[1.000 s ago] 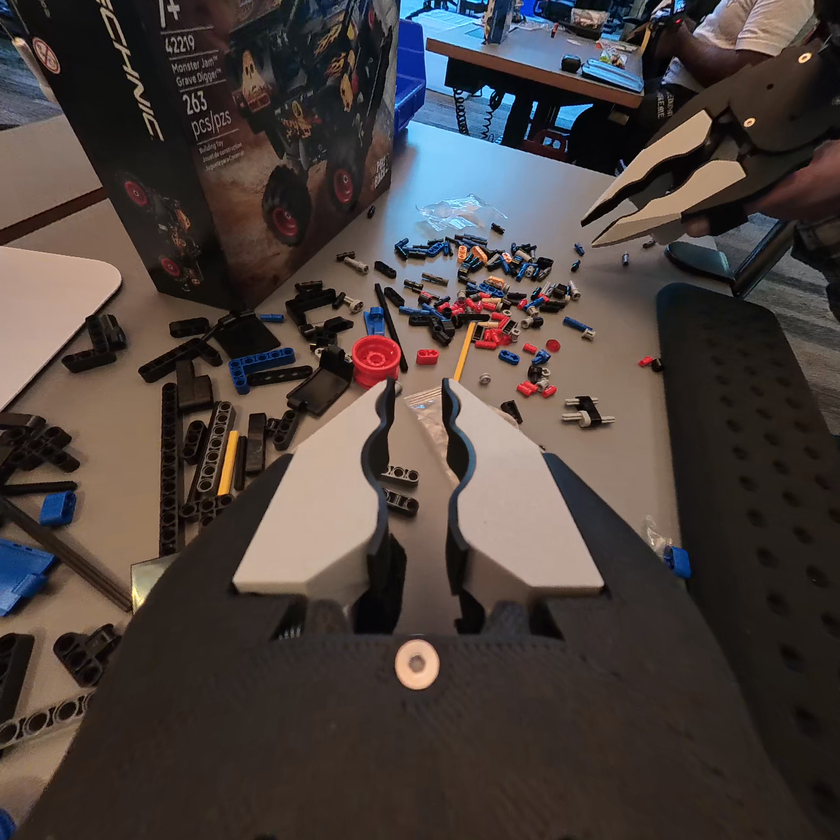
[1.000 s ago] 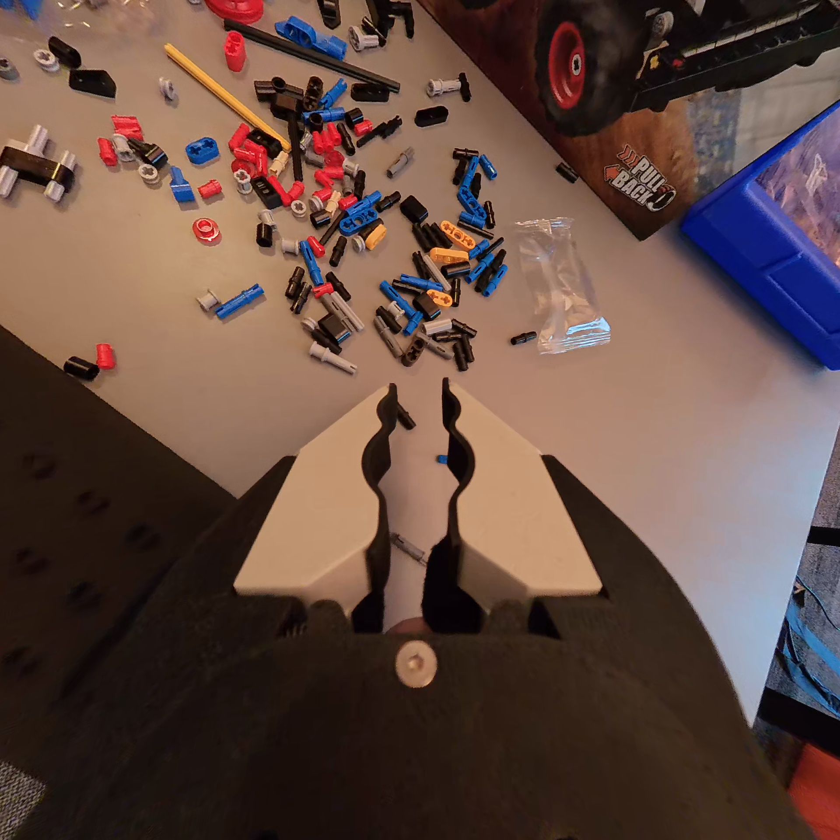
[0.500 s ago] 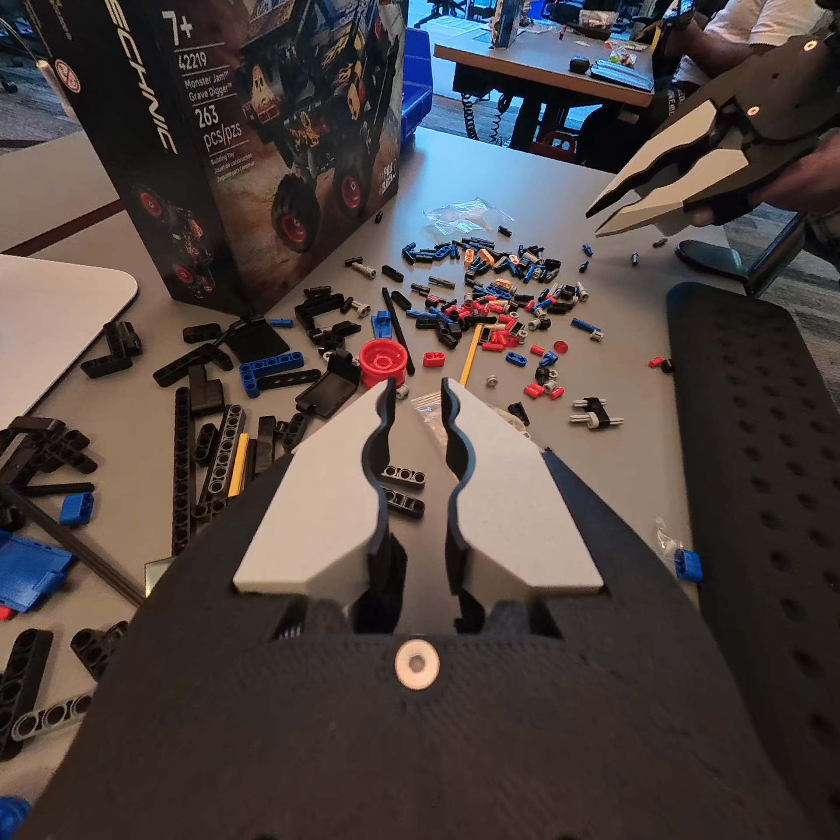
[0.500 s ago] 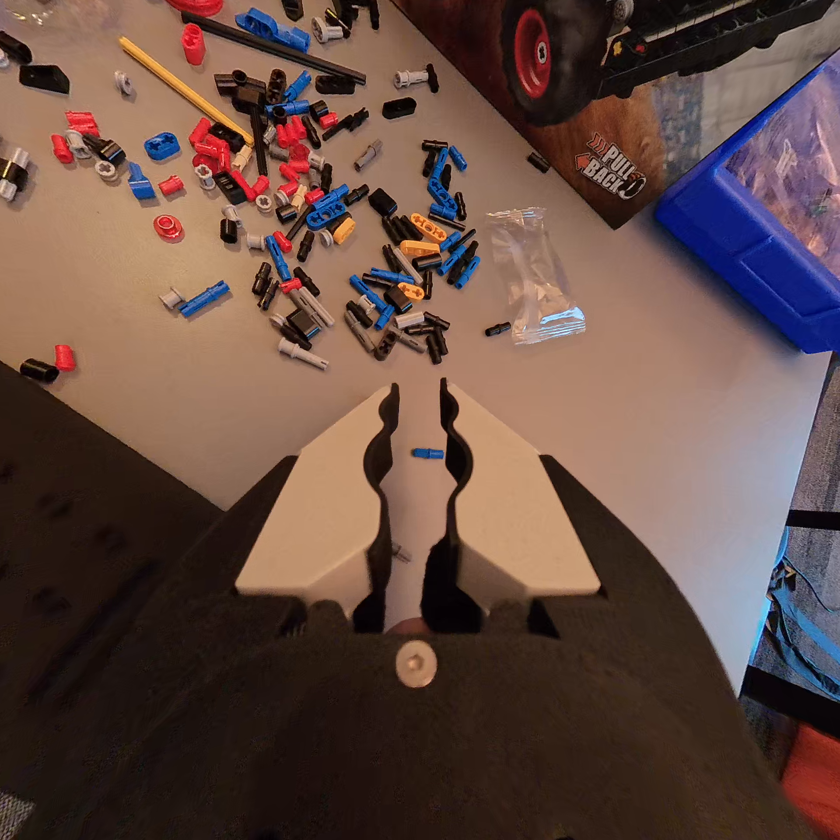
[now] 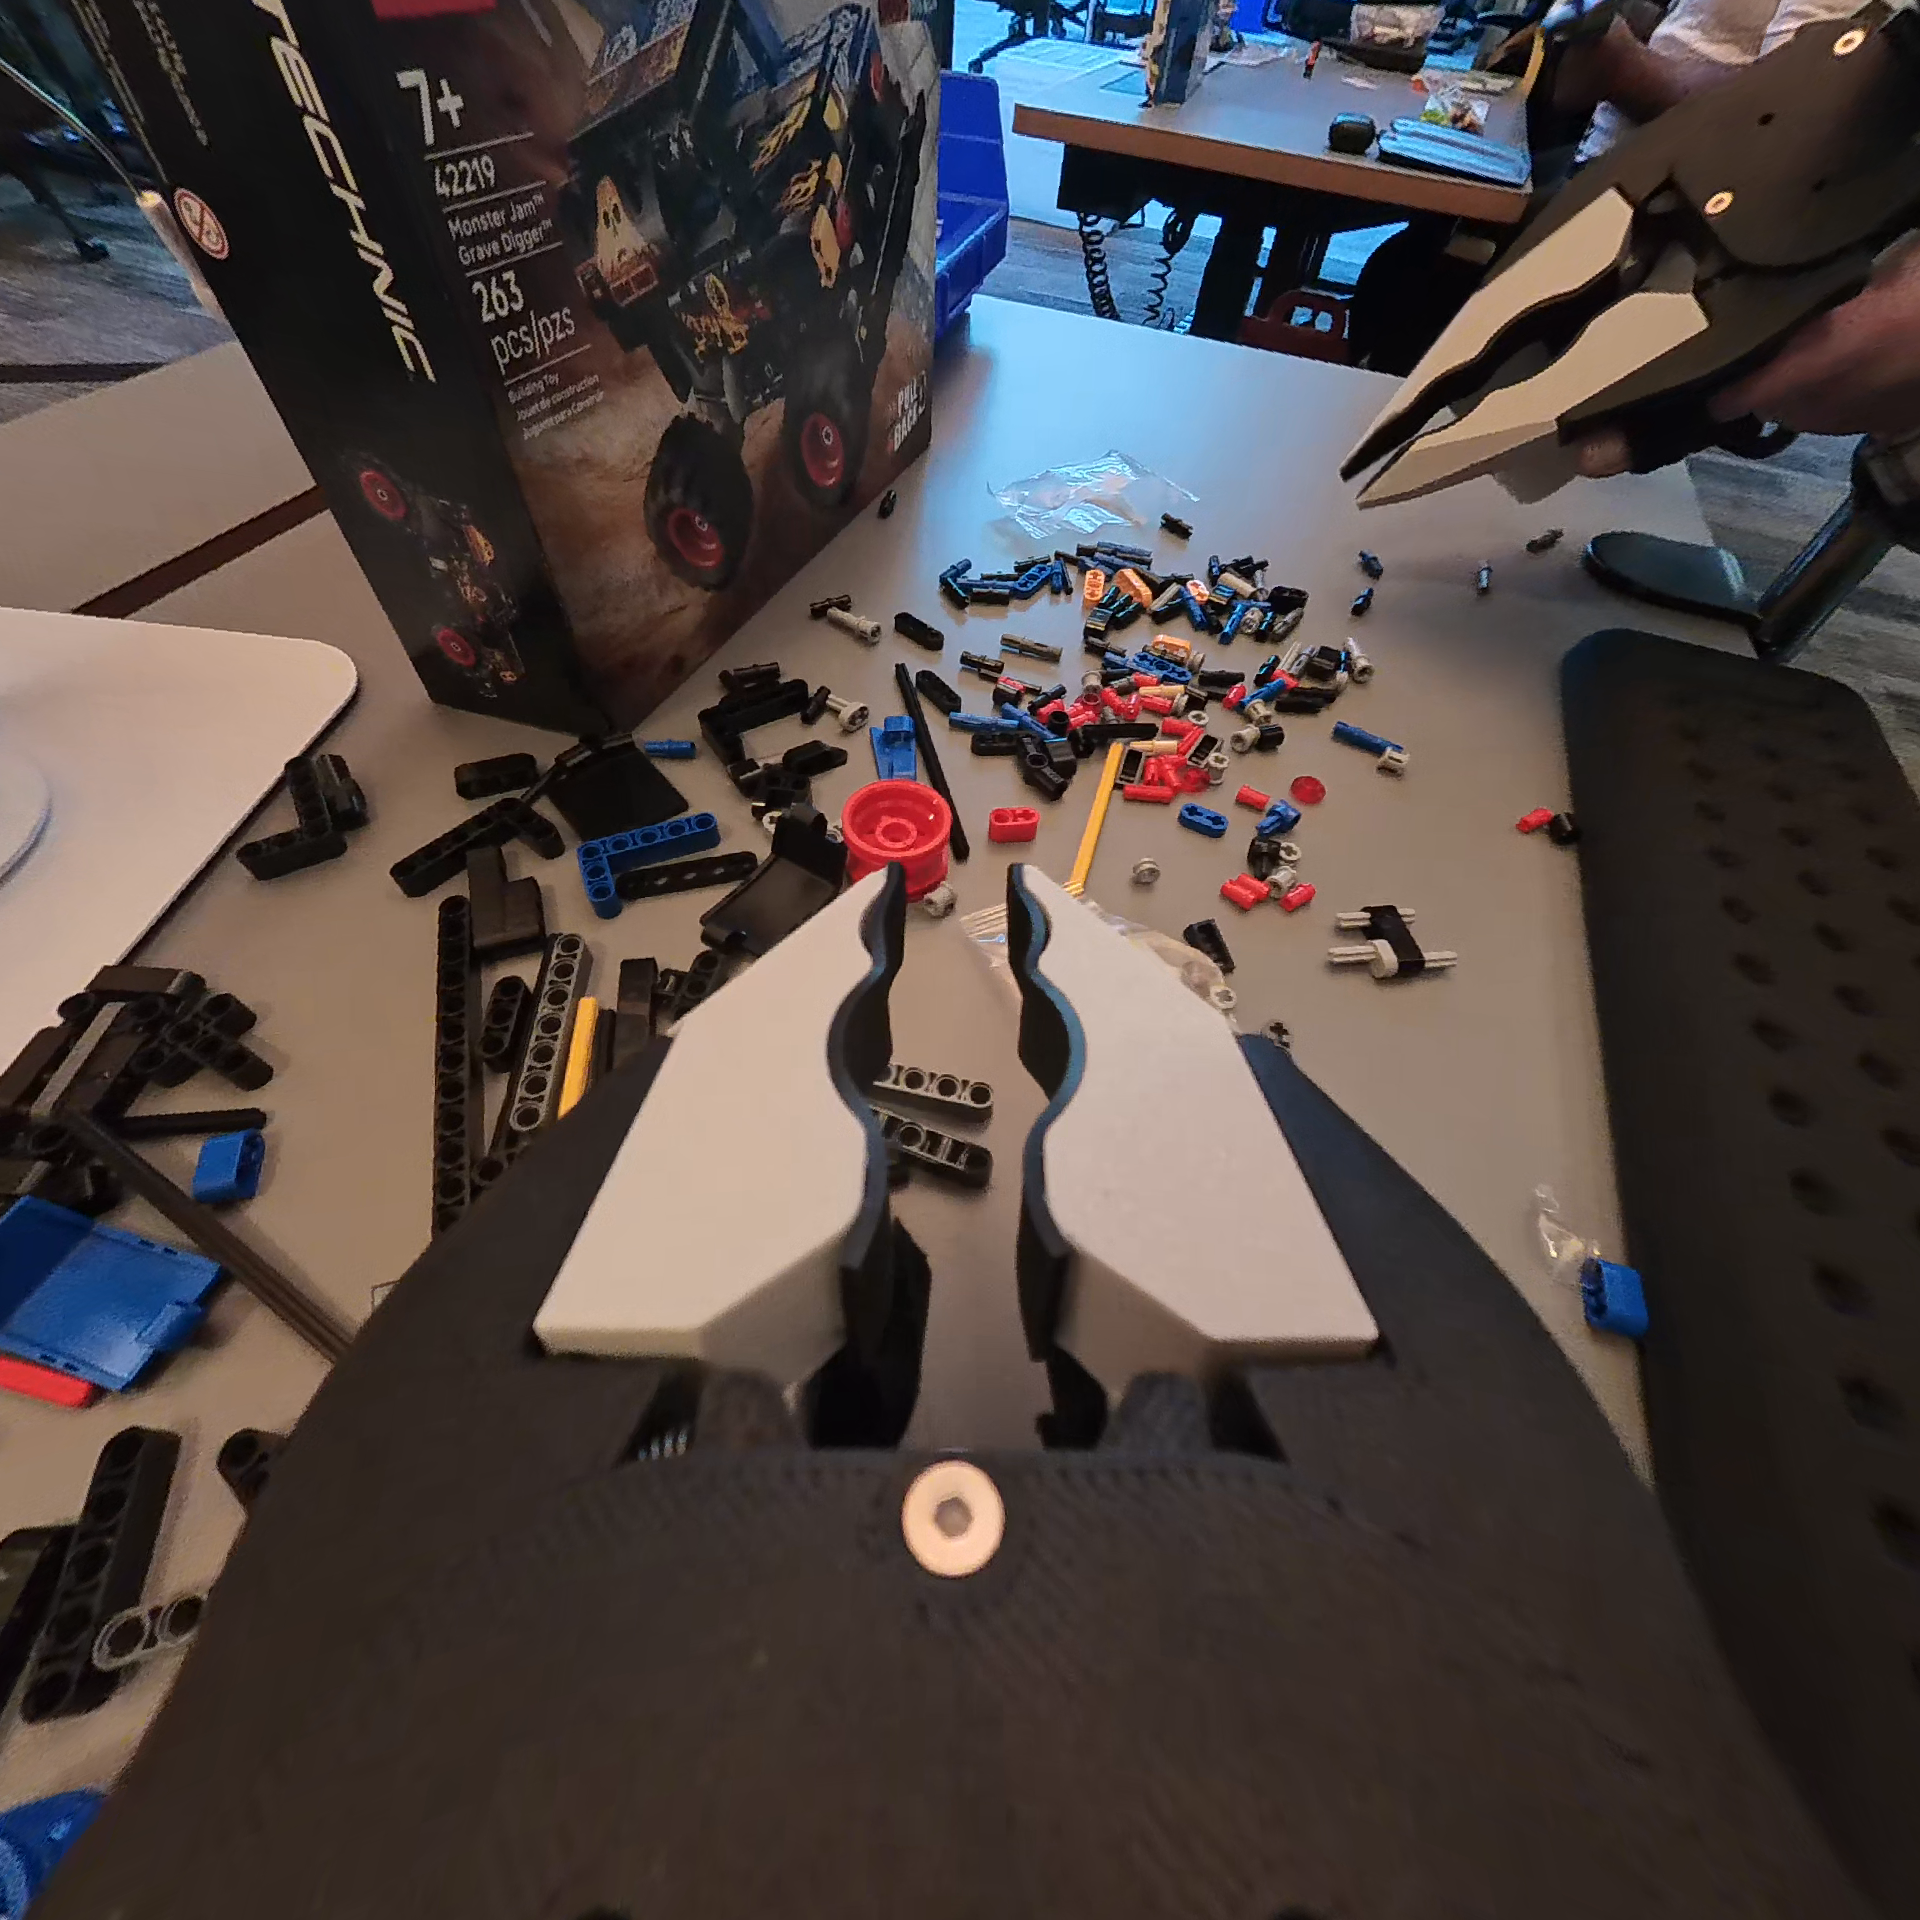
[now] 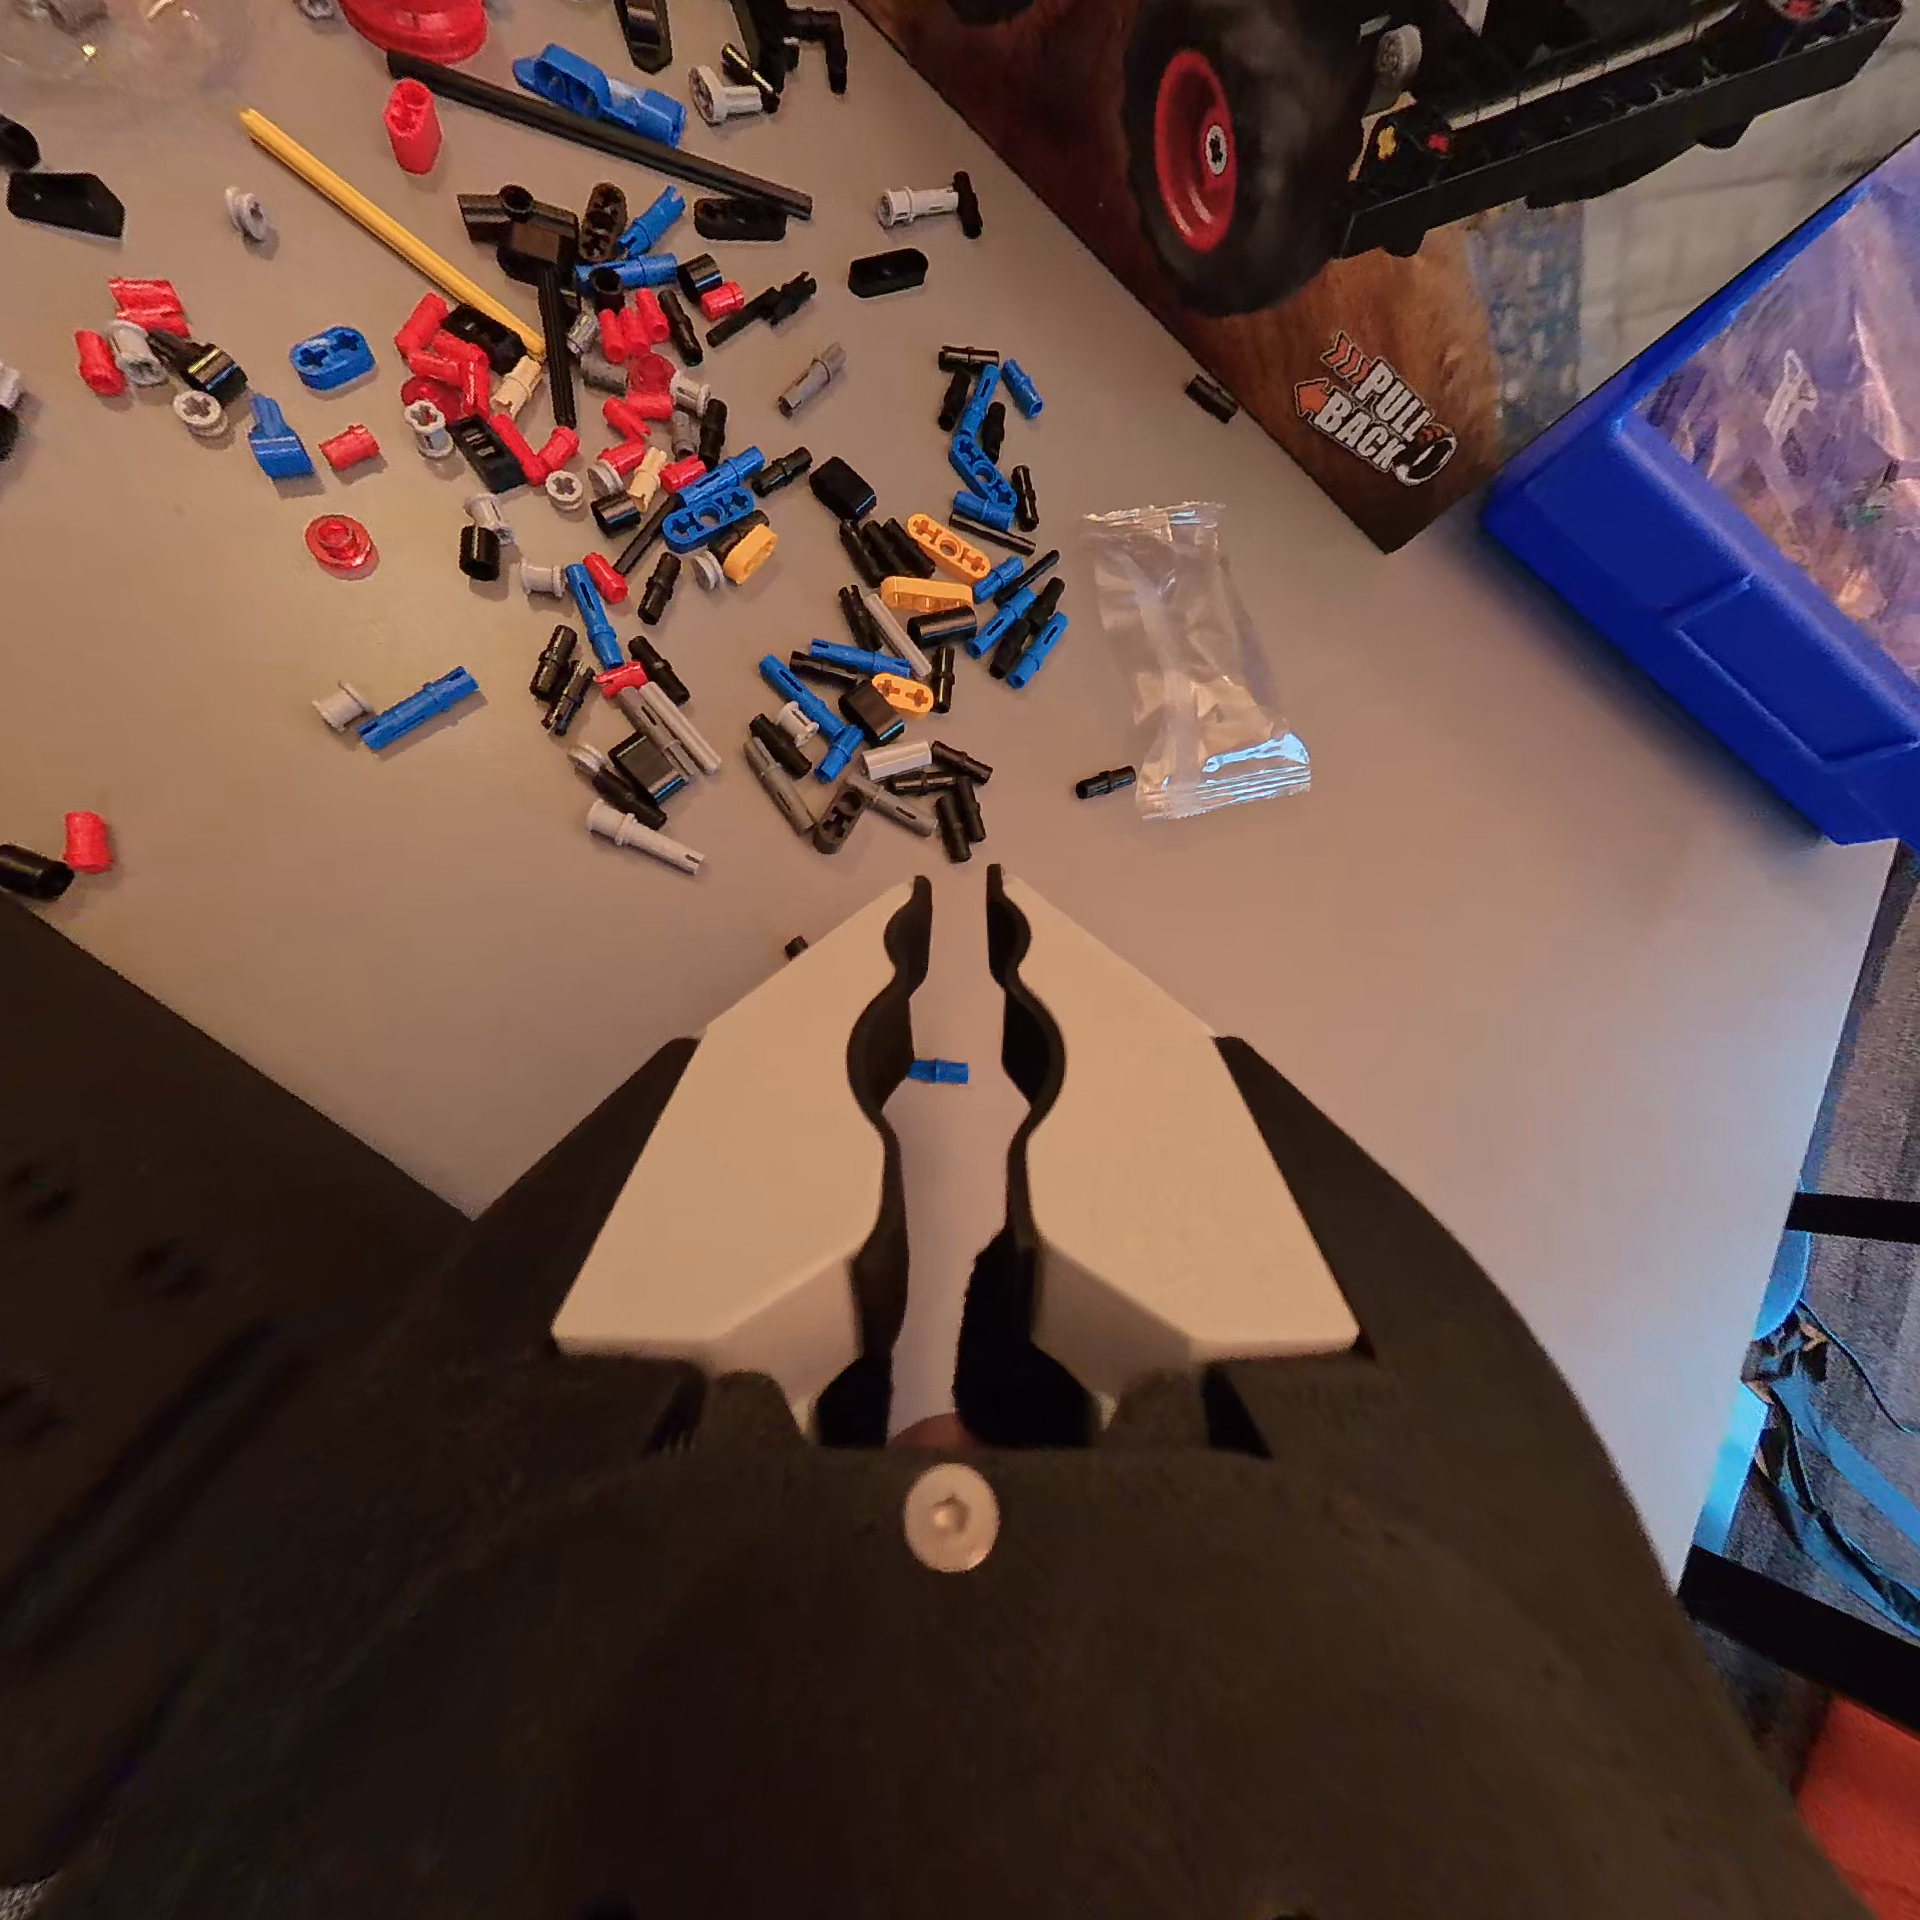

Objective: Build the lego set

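Loose lego parts lie on the grey table [image 5: 1455, 1091]. My left gripper [image 5: 954, 894] is open and empty, low over two short black beams [image 5: 932, 1091], just short of a red wheel hub [image 5: 896, 826]. Long black beams [image 5: 457, 1039] lie to its left. My right gripper [image 6: 956, 881] is open with a narrow gap and holds nothing. A small blue pin [image 6: 940, 1070] lies on the table under its fingers. The pile of small pins and connectors [image 6: 727, 520] is just ahead of it. The right gripper also shows in the left wrist view [image 5: 1361, 488], raised at the far right.
The set's dark box [image 5: 623, 364] stands at the back left, with a blue bin [image 6: 1714, 582] beside it. An empty clear bag [image 6: 1184, 665] lies near the pile. A black perforated mat [image 5: 1766, 1039] covers the table's right side. A white board [image 5: 156, 748] lies at the left. My right fingertips sit around 30 cm from my left ones. It is some 5 cm from my right tips to the small blue pin [image 6: 940, 1070]. It turns up in the left wrist view [image 5: 1369, 558] as well. It is some 8 cm from my left tips to the red wheel hub [image 5: 896, 826].
The right gripper's jaws have narrowed a little, and the blue pin beneath has drifted left between the fingers. The left gripper has barely shifted and stays open.
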Tool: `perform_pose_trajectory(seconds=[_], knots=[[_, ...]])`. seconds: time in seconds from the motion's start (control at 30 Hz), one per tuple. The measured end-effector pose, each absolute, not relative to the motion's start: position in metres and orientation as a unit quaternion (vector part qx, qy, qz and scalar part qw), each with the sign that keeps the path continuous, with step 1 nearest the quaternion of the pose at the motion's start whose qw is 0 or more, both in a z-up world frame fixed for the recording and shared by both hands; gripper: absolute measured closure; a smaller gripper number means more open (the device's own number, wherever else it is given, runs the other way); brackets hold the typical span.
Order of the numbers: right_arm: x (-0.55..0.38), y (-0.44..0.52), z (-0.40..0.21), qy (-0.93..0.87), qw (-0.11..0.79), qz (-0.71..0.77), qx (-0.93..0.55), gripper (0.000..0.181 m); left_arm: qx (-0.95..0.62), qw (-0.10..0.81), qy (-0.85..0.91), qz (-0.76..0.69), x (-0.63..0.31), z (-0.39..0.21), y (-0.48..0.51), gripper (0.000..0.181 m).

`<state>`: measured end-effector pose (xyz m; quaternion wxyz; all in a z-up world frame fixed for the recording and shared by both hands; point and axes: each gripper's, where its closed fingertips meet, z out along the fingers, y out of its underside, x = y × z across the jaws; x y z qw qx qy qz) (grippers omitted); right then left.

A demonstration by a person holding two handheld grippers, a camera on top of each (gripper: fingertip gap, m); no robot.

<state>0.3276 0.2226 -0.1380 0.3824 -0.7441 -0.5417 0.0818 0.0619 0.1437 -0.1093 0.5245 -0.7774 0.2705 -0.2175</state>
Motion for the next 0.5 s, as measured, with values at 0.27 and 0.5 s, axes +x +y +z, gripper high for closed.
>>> perform_pose_trajectory(seconds=[0.27, 0.5], knots=[[0.3266, 0.2261, -0.1331, -0.532, 0.394, 0.09, -0.744, 0.169, -0.776, 0.531, 0.27, -0.208, 0.0595, -0.1085, 0.1455, 0.164], [0.3182, 0.2204, -0.1342, -0.55, 0.385, 0.107, -0.734, 0.17, -0.775, 0.537, 0.268, -0.199, 0.057, -0.1079, 0.1472, 0.164]])
